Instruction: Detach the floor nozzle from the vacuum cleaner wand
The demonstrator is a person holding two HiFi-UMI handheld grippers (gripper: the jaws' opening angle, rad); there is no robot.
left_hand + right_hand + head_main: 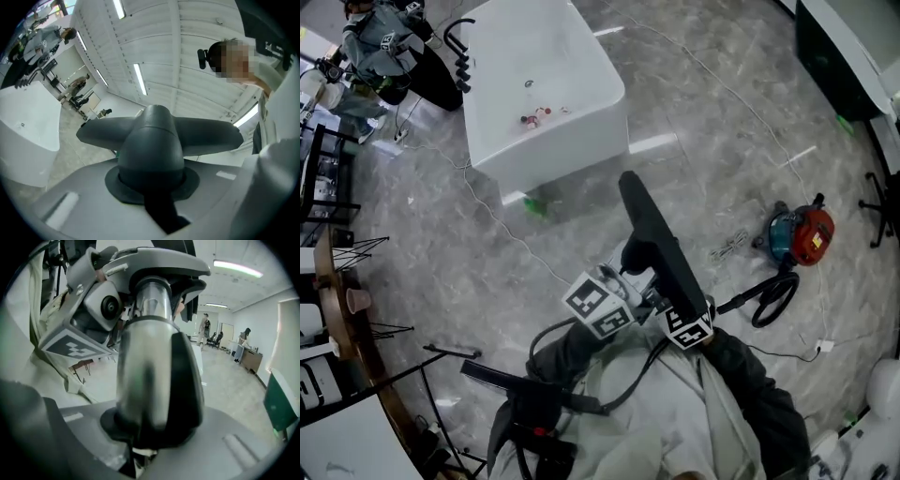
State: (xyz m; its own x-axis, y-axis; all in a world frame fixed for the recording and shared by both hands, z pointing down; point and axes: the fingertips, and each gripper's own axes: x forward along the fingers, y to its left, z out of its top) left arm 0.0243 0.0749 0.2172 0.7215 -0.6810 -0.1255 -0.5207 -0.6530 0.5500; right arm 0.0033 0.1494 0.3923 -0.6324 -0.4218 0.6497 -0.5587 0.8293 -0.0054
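Note:
The black floor nozzle (652,234) sticks up and away from me in the head view, held off the floor. My left gripper (630,274) is shut on its dark neck; in the left gripper view the neck (152,140) fills the space between the jaws (152,190), with the wide nozzle head crossing behind it. My right gripper (667,307) sits close beside the left, shut on the shiny metal wand (147,357) and its black collar (185,380), which fill its jaws (150,432). The left gripper's marker cube (75,345) shows just beyond the wand.
The red and teal vacuum body (802,234) lies on the grey floor at right, with its black hose loop (773,296) and thin cables trailing. A big white block table (539,84) stands ahead. A person (384,47) works at far left, near black stands (347,248).

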